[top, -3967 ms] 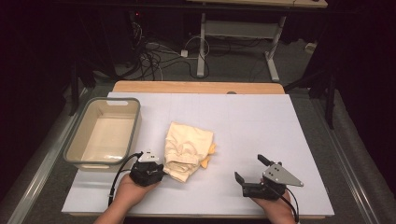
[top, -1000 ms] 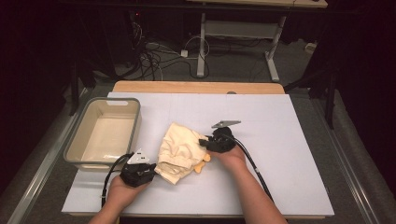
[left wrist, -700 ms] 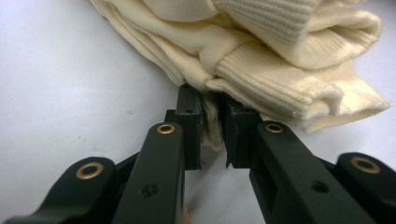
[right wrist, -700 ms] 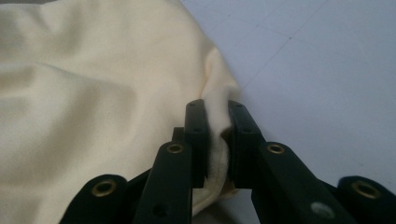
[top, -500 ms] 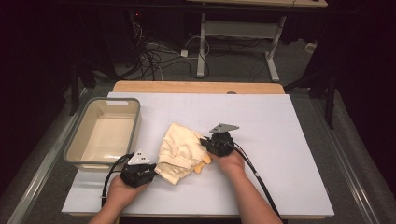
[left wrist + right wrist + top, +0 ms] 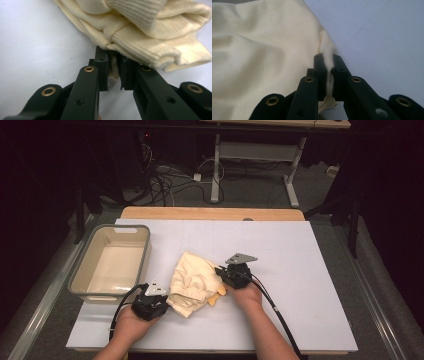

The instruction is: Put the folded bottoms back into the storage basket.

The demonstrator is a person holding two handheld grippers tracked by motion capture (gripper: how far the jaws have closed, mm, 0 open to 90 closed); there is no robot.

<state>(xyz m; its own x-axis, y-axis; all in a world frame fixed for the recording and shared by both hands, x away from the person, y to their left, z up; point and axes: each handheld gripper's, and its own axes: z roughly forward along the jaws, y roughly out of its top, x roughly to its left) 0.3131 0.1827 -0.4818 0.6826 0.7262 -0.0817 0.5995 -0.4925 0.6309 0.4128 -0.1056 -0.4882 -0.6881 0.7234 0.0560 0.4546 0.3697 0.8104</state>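
A cream knitted garment (image 6: 192, 280) lies bunched on the white table (image 6: 300, 270), left of centre. My left gripper (image 6: 161, 301) is at its near-left corner, shut on a ribbed edge of the garment (image 6: 140, 47); the left gripper (image 6: 114, 71) pinches a thin fold. My right gripper (image 6: 222, 274) is at the garment's right side. In the right gripper view the right gripper (image 6: 329, 72) is shut on a raised fold of the smooth cream cloth (image 6: 257, 57). A small orange-yellow bit (image 6: 216, 299) peeks from under the garment.
An empty beige tub with a grey rim (image 6: 112, 262) stands at the table's left. A wooden strip (image 6: 210, 213) runs along the far edge. Cables trail from both grippers toward the near edge. Bare white surface (image 6: 300, 310) lies to the right.
Four seconds ago the right gripper rested at the near right of the table; it has come to the garment's right side and shut on a fold. The left gripper has stayed put.
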